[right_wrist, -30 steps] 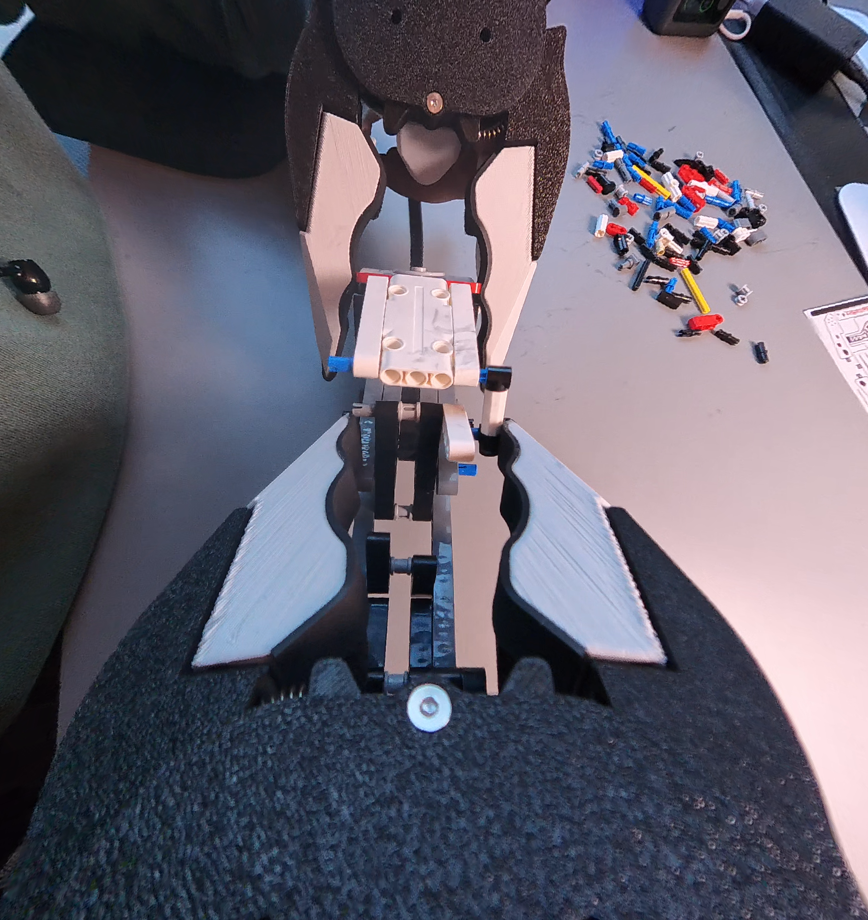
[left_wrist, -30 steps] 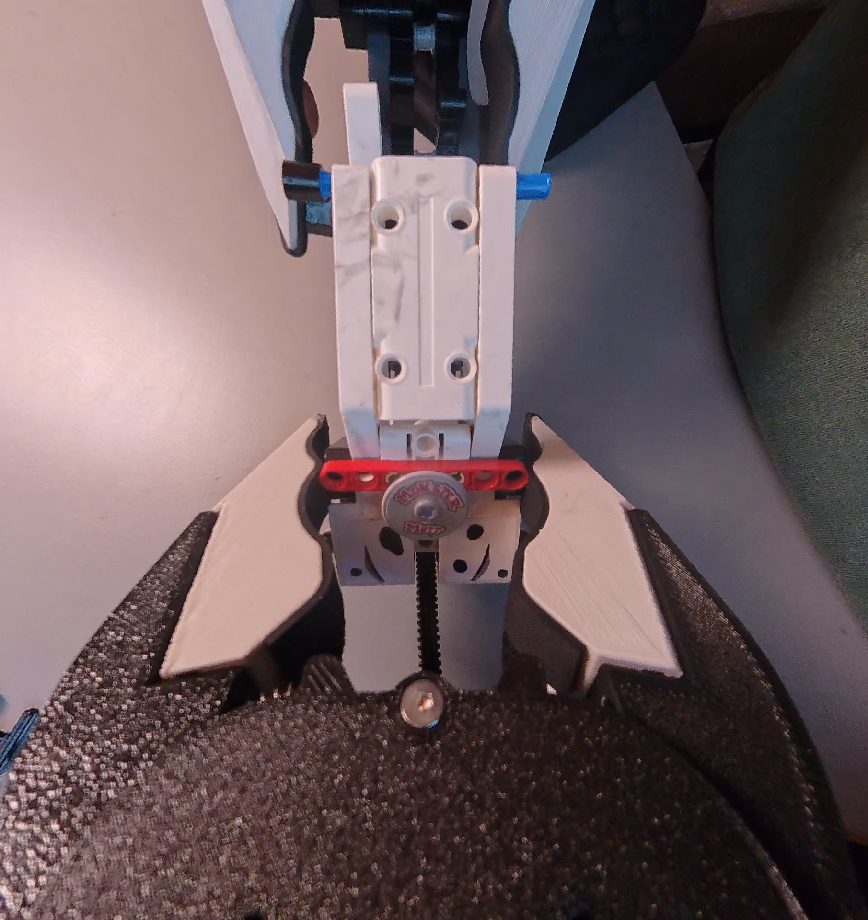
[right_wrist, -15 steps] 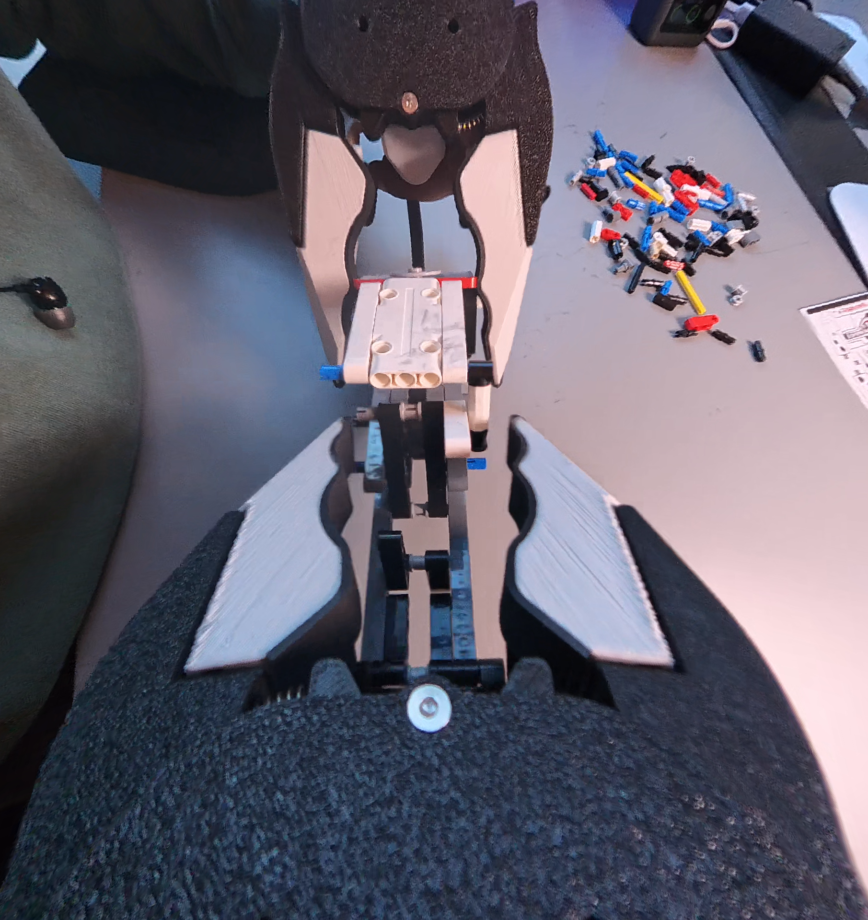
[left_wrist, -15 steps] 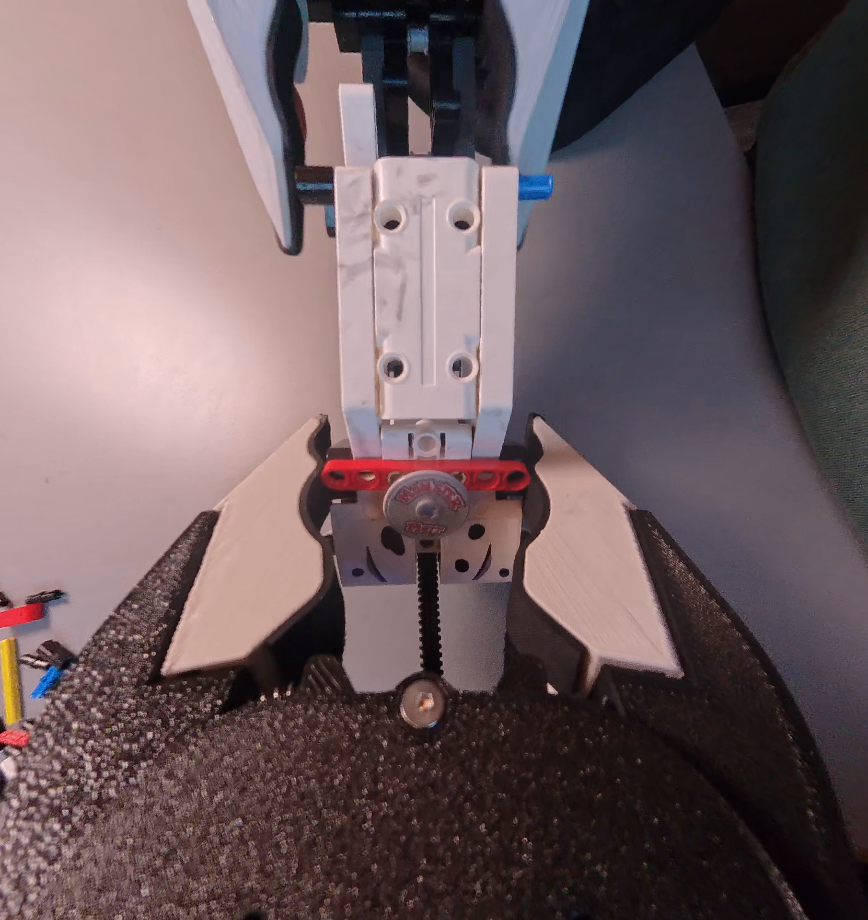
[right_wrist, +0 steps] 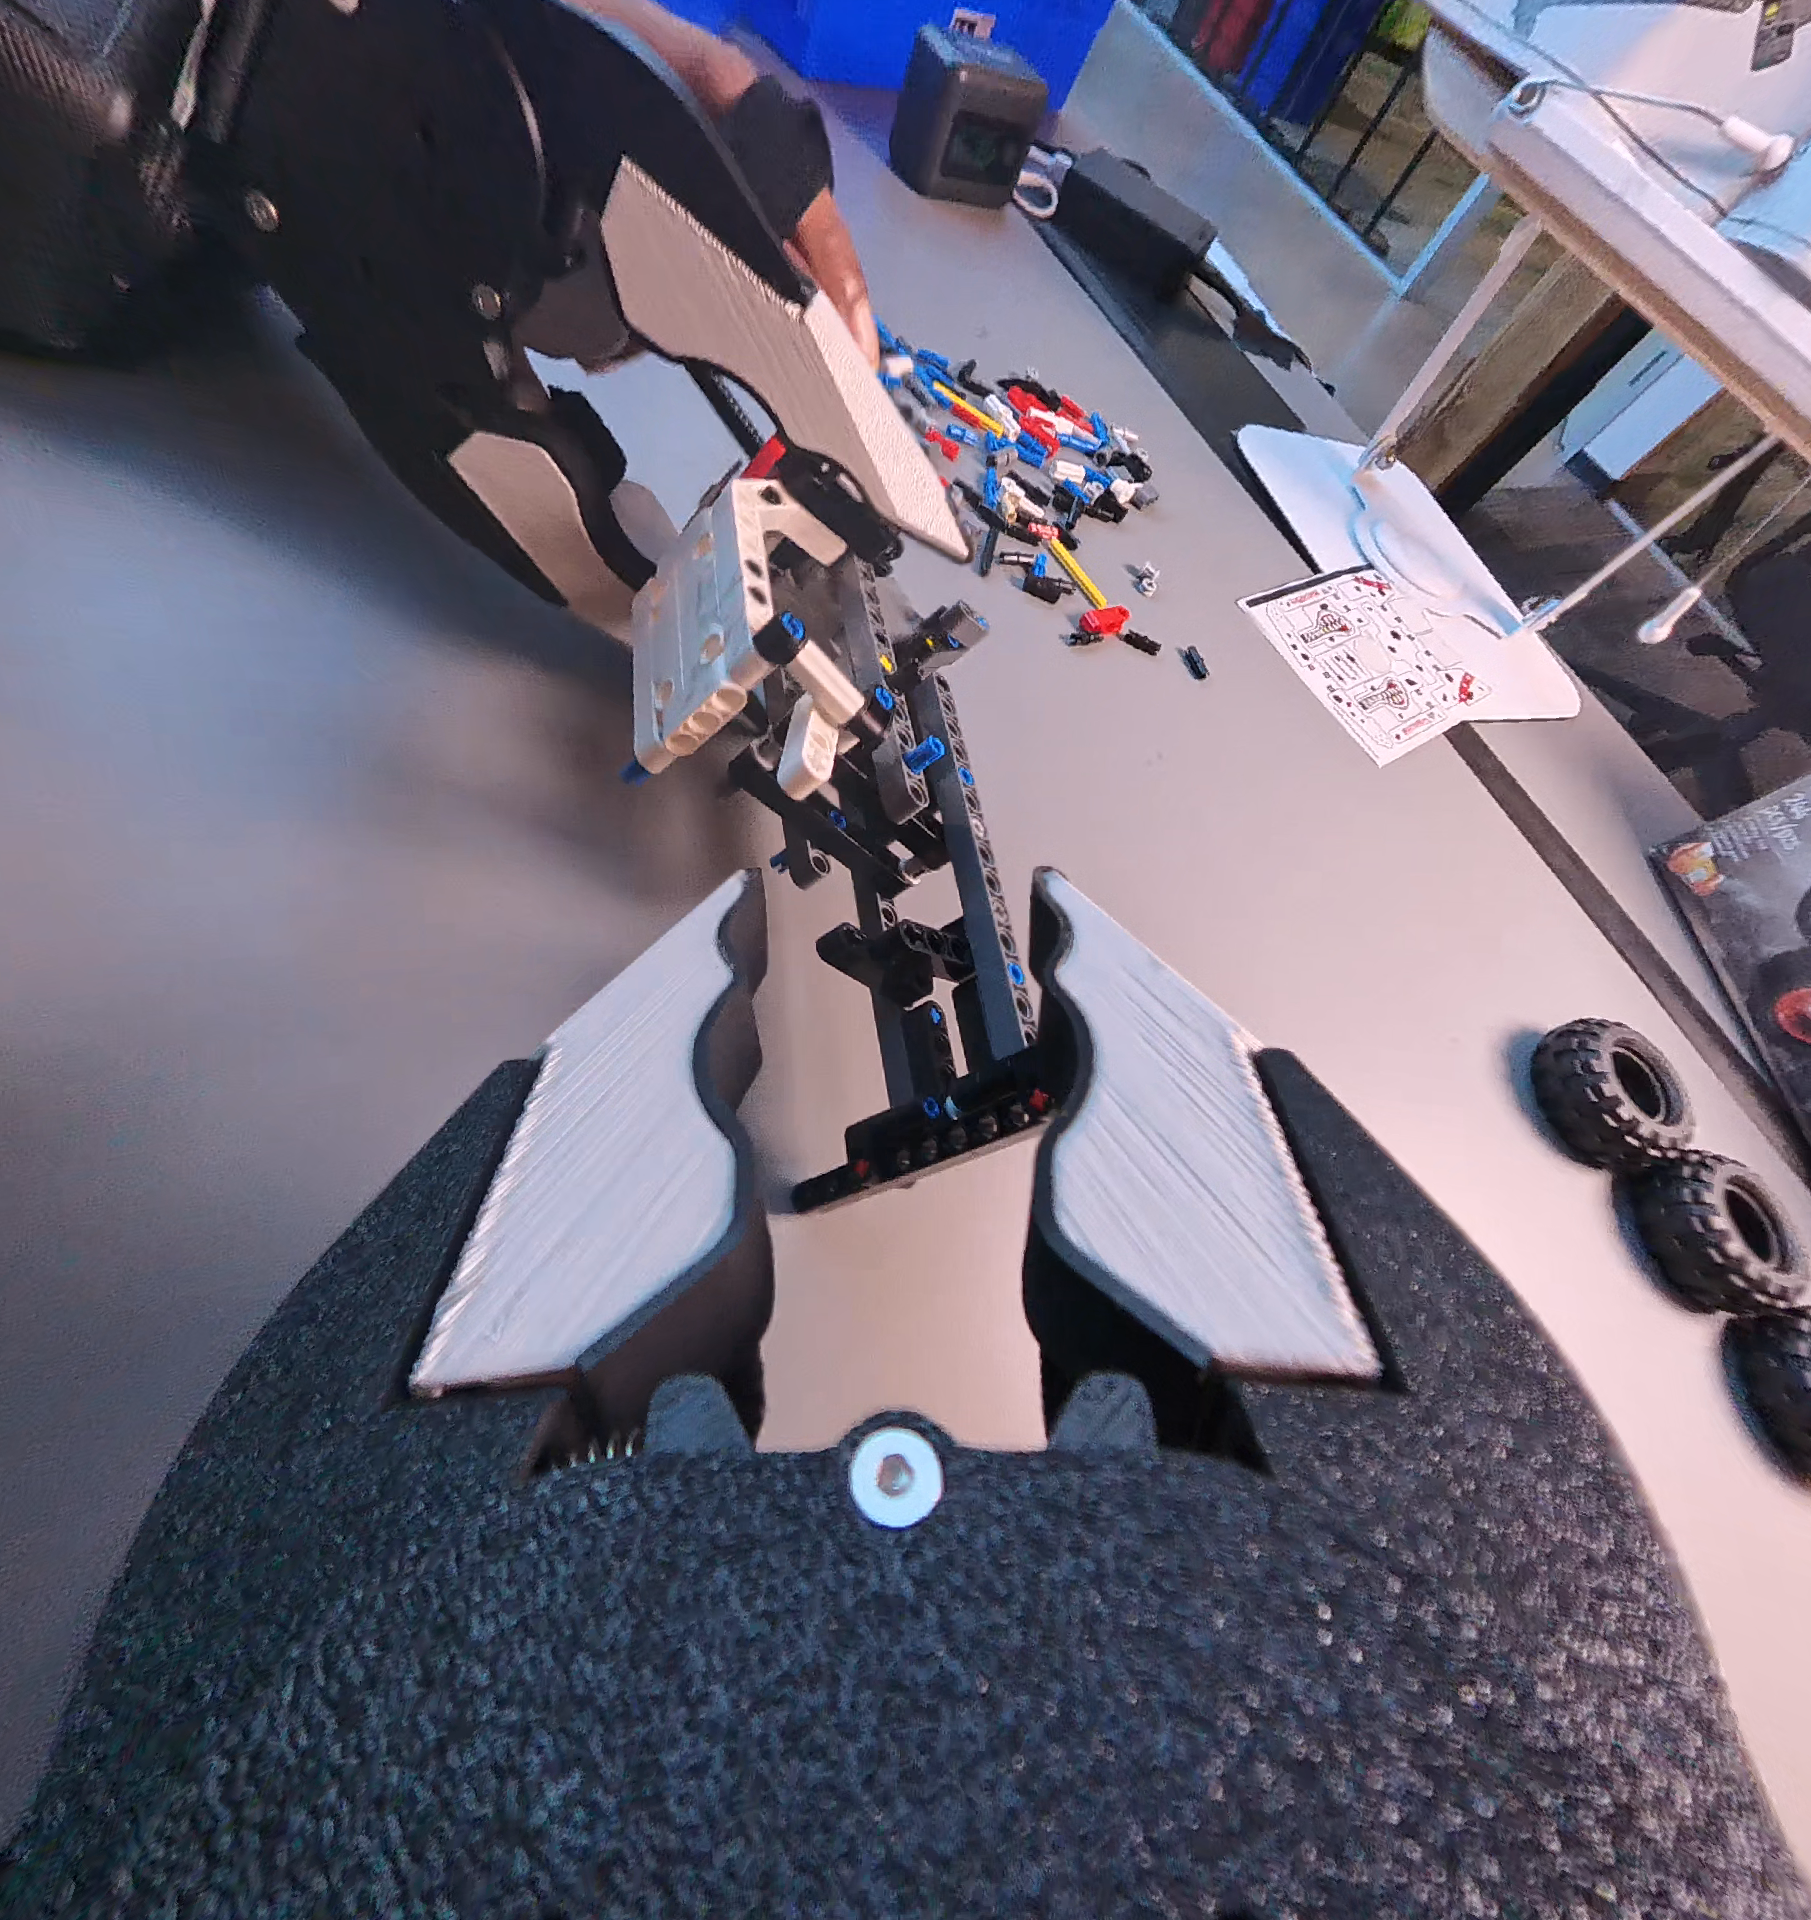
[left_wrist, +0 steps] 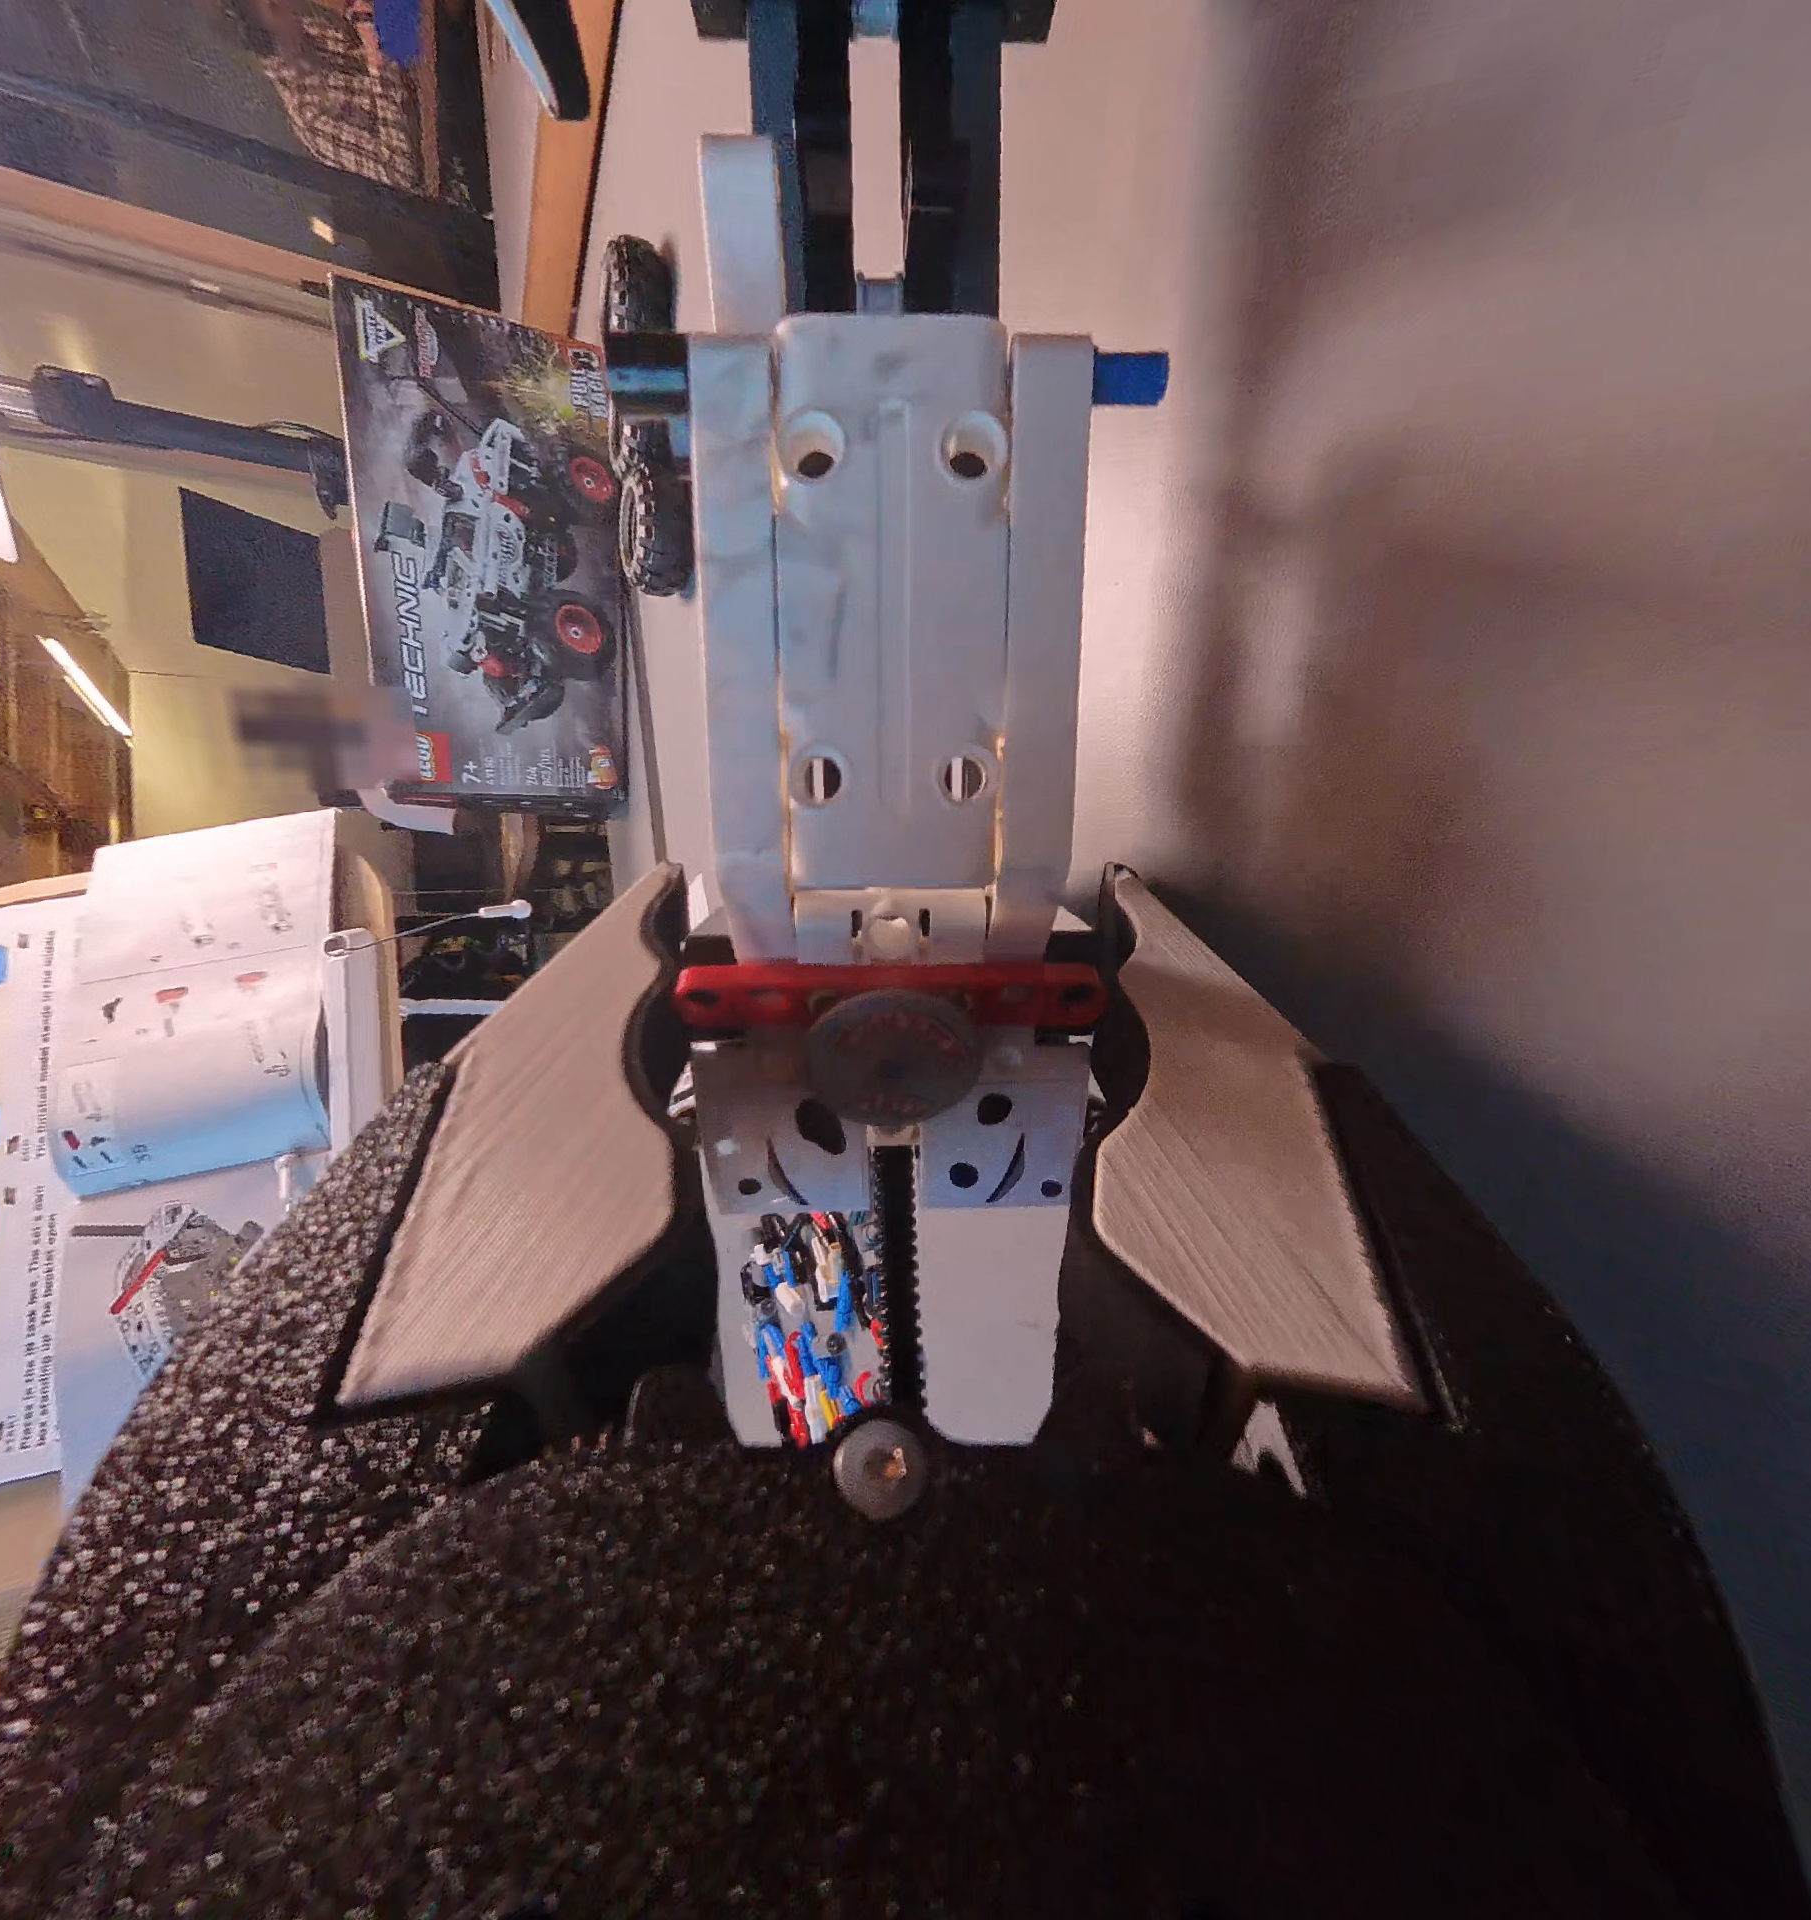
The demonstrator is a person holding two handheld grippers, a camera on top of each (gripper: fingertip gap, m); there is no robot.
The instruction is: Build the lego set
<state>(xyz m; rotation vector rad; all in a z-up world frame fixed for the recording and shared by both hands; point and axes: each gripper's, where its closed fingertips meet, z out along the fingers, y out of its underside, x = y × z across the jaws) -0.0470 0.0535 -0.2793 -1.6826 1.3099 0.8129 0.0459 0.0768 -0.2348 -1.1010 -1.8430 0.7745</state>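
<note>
Both tools have tipped the lego model (right_wrist: pixel 797 727) sideways since half a second ago, lifting it clear of the worktop (right_wrist: pixel 1244 935). Left tool (left_wrist: pixel 885 997) is clamped on the model's red-beam end, while the right tool (right_wrist: pixel 896 1039) stands parted, the dark chassis end touching only its right finger (right_wrist: pixel 1171 1122). Loose pieces (right_wrist: pixel 1036 457) lie toward the worktop's far edge, three black tyres (right_wrist: pixel 1701 1226) near its right edge beside the set's box (right_wrist: pixel 1784 935).
</note>
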